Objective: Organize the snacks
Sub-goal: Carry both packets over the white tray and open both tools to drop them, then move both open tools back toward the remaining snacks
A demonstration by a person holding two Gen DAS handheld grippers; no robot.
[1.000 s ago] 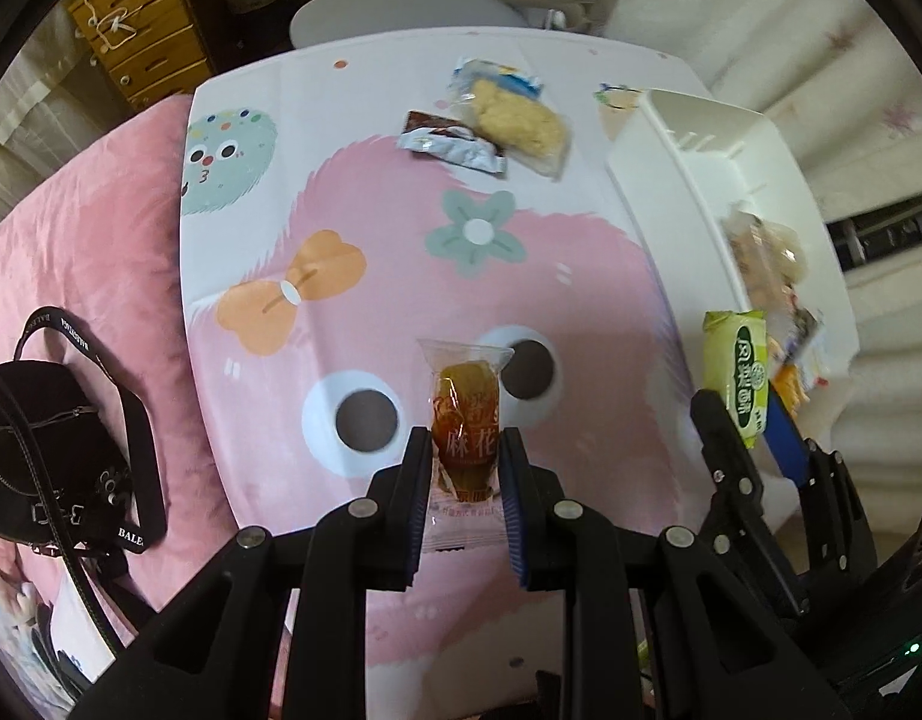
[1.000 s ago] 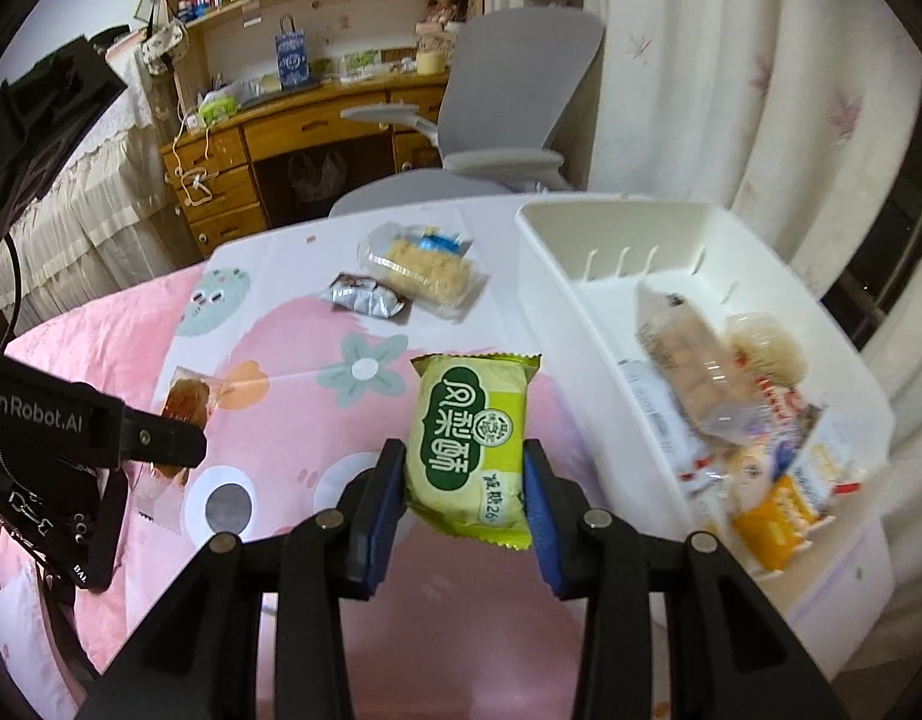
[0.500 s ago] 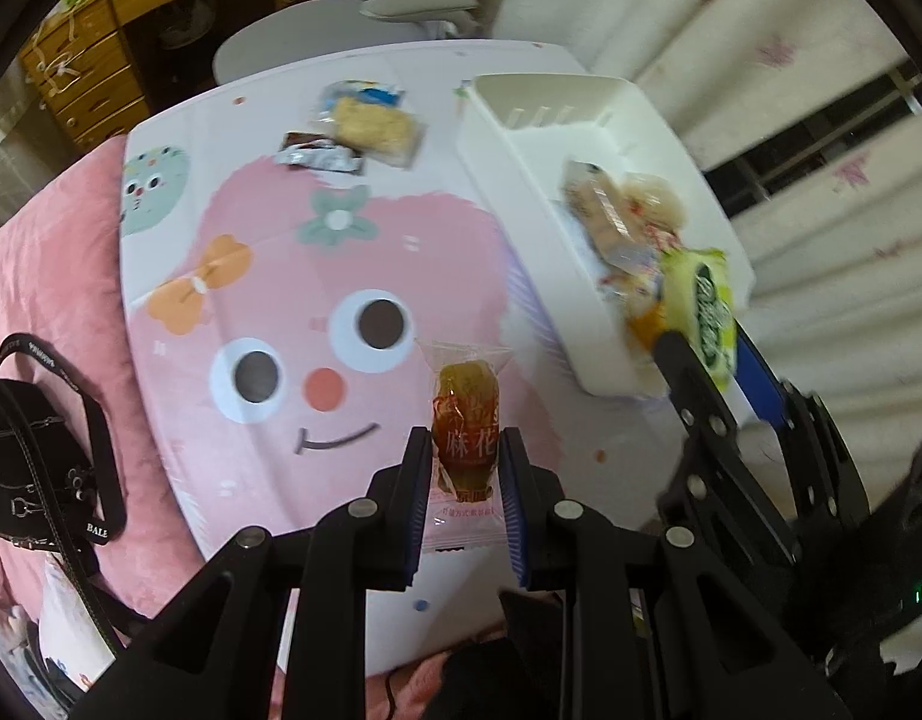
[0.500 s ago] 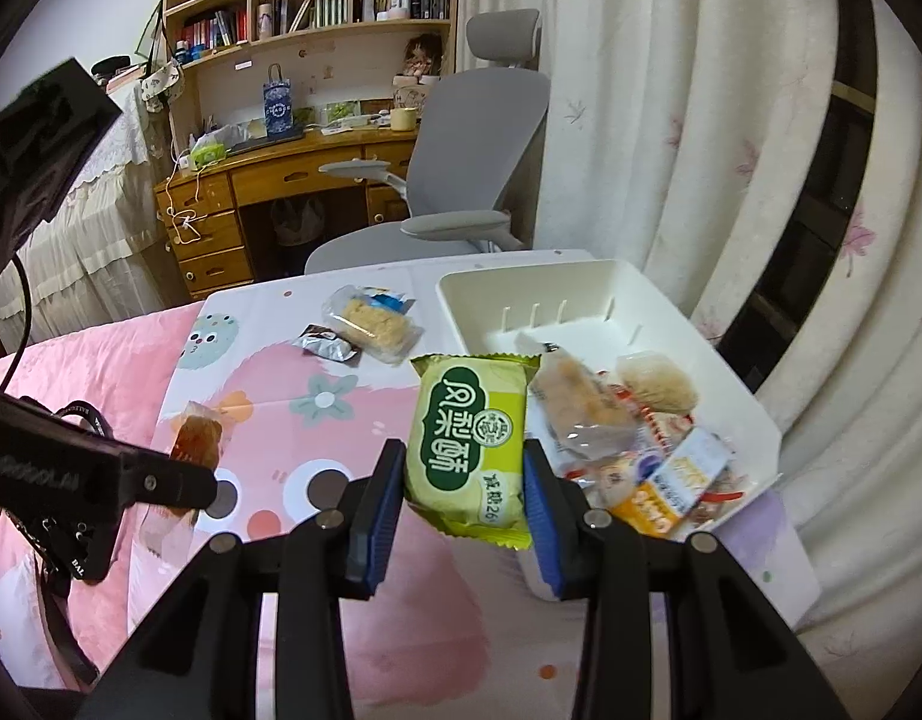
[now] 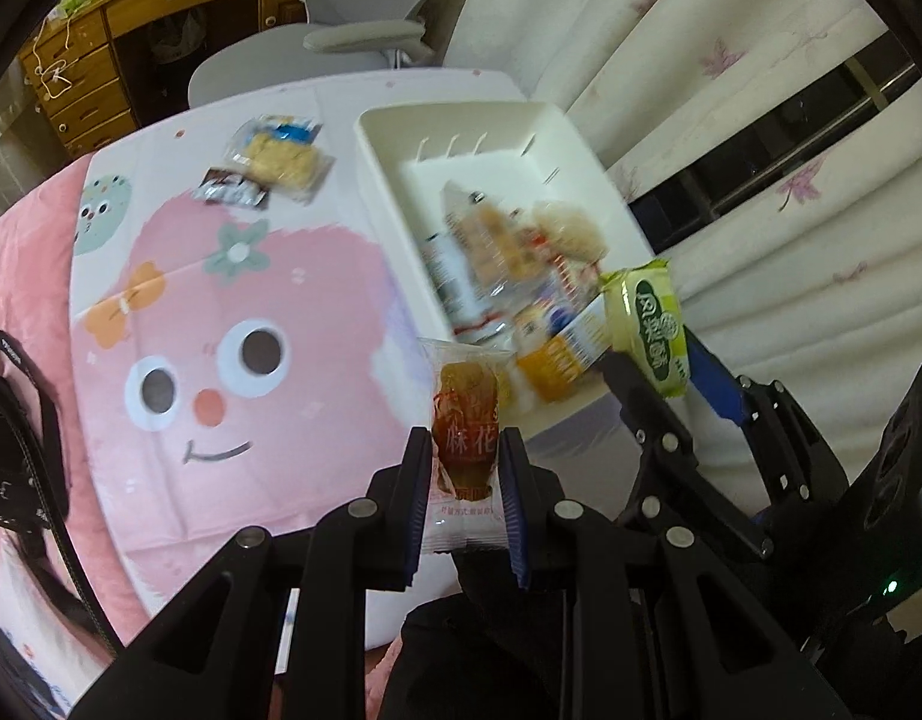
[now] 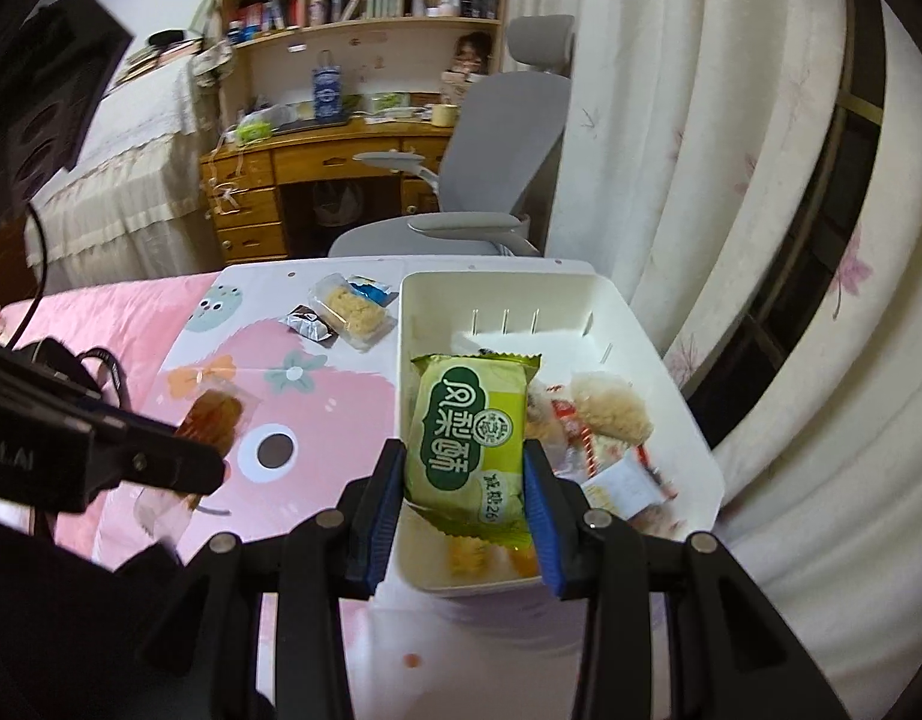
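Below and ahead of both grippers lies the white table with a pink cartoon-face print point(image 5: 269, 300), and on its right side, directly beyond the right gripper's fingertips, stands the white rectangular plastic bin point(image 6: 670, 384), its near half filled with a jumble of wrapped snacks. The right gripper point(image 6: 465, 498) is angled downward over the bin's near end, its blue-padded jaws clamped on the sides of a green-and-yellow pillow-shaped snack packet point(image 6: 469, 447) that stands upright between them, lifted clear of the bin's contents. The left gripper point(image 5: 465, 492) points steeply down above the table's near edge, just left of the bin's near corner, and pinches the lower part of a clear-wrapped amber-brown pastry point(image 5: 465, 420) with red lettering, the wrapper's top rising past the pads. From the left wrist view the right gripper sits close by on the right, its green packet tilted over the bin's rim. Far ahead of both grippers, to the left of the bin's far end, a clear packet holding a pale crumbly bar point(image 6: 350, 309) rests on the table, touching a small dark foil-wrapped snack point(image 6: 308, 324).
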